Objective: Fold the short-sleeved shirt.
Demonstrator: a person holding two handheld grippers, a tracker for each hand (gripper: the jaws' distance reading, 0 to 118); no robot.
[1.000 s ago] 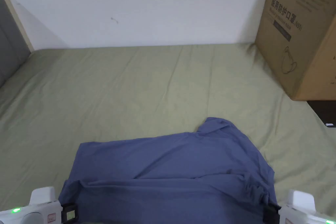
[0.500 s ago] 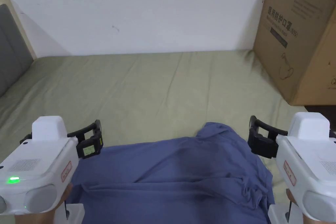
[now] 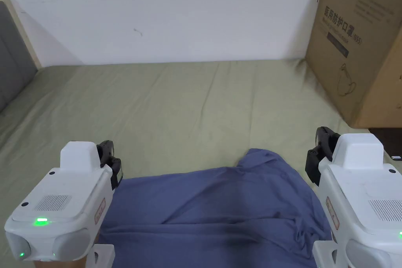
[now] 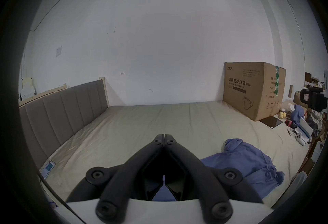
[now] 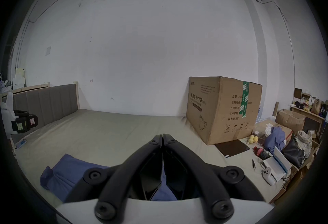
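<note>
Plainly, the left gripper [image 4: 164, 136] has its jaws pressed together on nothing, and so does the right gripper [image 5: 162, 136]; both are held above the bed [image 3: 188, 104]. Between them the blue short-sleeved shirt [image 3: 220, 210] lies rumpled on the green sheet. A closed cardboard box [image 3: 361, 45] stands at the far right, contents hidden.

A bed [image 3: 188, 100] covered by an olive sheet is being used as the surface. A blue shirt [image 3: 220, 210] is being spread between the tongs; a cardboard box [image 3: 361, 45] is being kept beyond the right tongs [image 3: 320, 151].
</note>
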